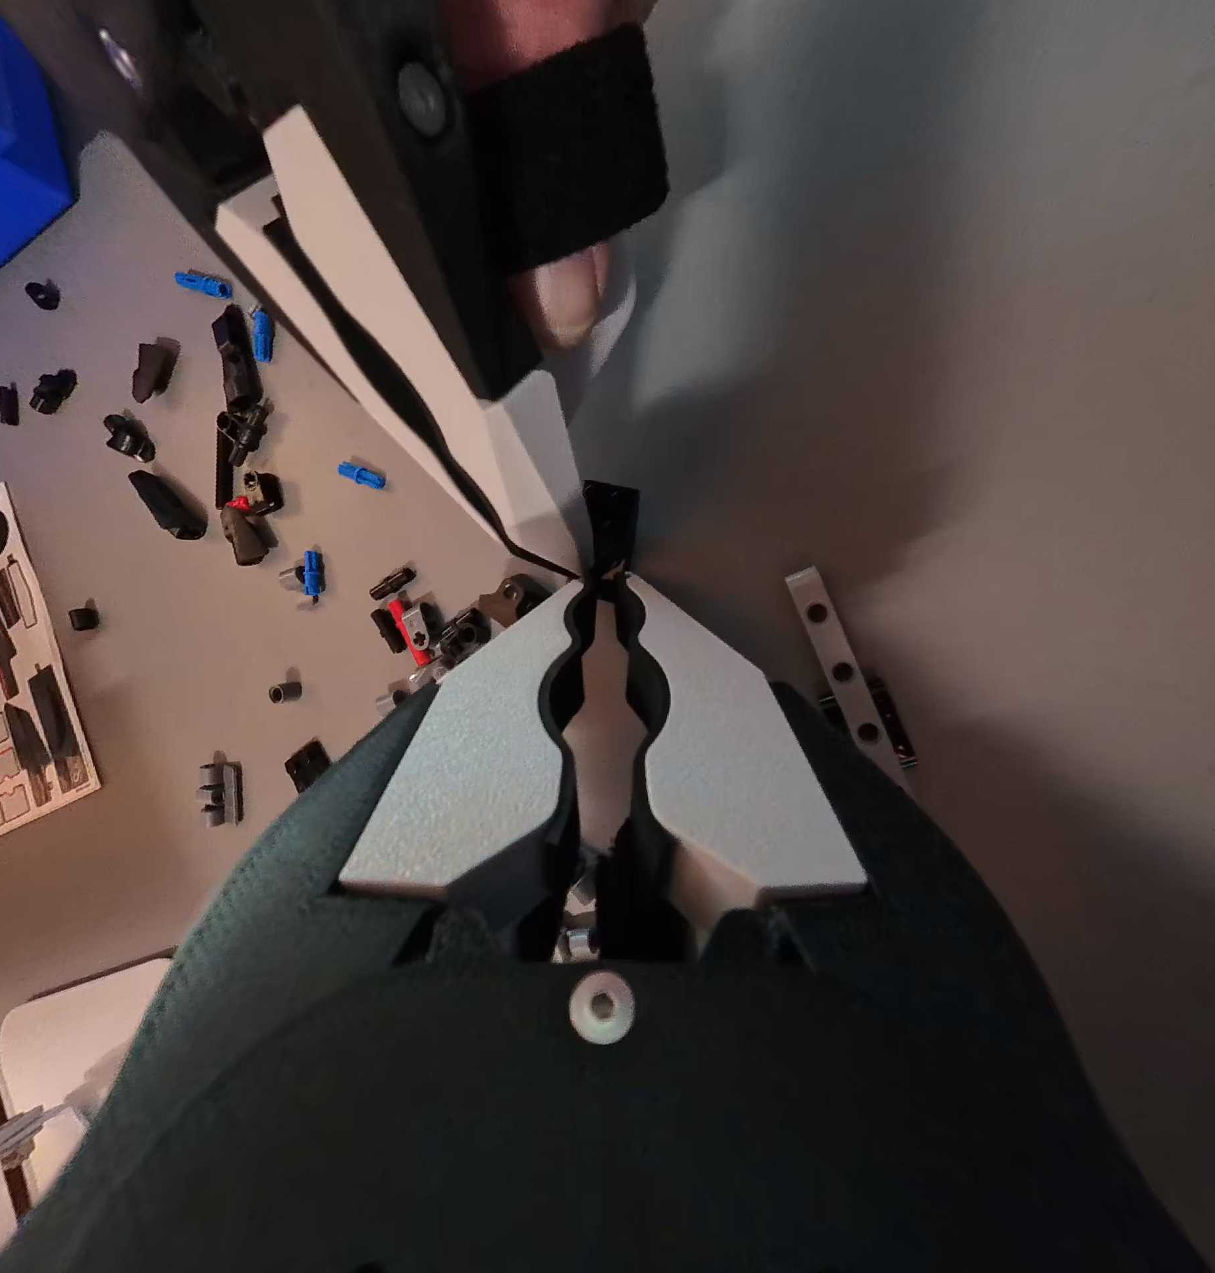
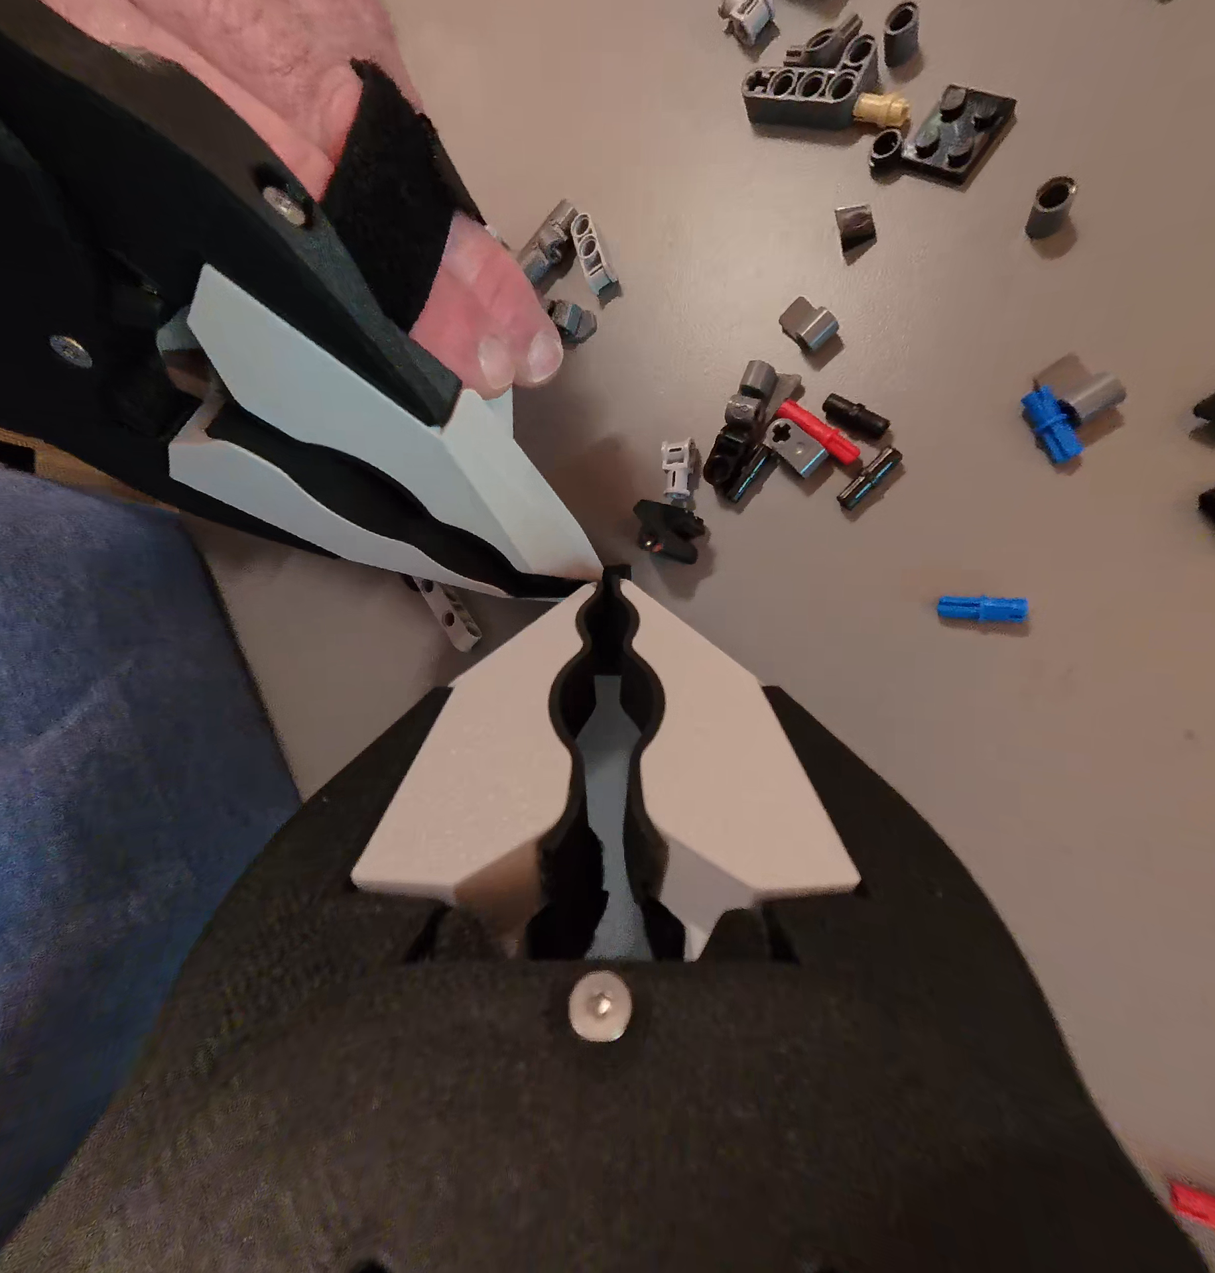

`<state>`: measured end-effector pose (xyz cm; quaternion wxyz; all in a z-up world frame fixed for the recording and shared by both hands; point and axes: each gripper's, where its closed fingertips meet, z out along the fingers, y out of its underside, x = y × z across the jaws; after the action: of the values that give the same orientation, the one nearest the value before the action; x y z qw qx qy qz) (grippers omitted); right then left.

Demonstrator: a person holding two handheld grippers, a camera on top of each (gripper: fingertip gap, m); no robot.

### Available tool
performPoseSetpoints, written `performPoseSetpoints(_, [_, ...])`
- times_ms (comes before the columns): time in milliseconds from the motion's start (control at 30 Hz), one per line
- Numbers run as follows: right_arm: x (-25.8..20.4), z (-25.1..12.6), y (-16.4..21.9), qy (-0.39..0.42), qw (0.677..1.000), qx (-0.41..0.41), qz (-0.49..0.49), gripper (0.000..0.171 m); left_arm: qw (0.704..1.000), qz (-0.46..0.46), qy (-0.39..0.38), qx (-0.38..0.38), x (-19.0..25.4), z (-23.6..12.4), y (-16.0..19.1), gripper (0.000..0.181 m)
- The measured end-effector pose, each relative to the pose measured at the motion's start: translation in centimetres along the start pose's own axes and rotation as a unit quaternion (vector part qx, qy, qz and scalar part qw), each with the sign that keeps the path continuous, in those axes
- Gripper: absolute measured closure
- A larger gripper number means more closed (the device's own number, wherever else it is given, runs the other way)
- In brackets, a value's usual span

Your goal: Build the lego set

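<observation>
On the left we count four blue pins (image 1: 361,475) among scattered dark pieces on the grey table (image 1: 177,689). At centre, the left gripper (image 1: 603,582) and the right gripper (image 2: 608,581) meet tip to tip, both clenched on one small black piece (image 1: 611,523). Rightward, a grey beam (image 1: 840,671) lies near bare tabletop.

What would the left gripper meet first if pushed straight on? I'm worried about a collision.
Likely the small black piece at its tips, where the right gripper tip also meets the left gripper. Depth is unclear.

Dim warm light; blurred, fisheye-bent edges
</observation>
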<state>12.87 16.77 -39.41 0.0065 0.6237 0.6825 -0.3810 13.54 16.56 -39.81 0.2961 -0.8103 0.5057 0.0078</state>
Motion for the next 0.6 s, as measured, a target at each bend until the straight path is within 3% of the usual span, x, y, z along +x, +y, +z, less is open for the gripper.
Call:
performPoseSetpoints(400, [0.05, 0.25, -0.03, 0.0, 0.995, -0.098, 0.004, 0.171, 0.999, -0.03, 0.013, 0.015, -0.08, -0.05, 0.14, 0.178])
performPoseSetpoints(600, [0.06, 0.24, -0.03, 0.011, 0.996, -0.089, -0.005, 0.171, 0.999, -0.03, -0.011, 0.016, -0.13, -0.11, 0.14, 0.178])
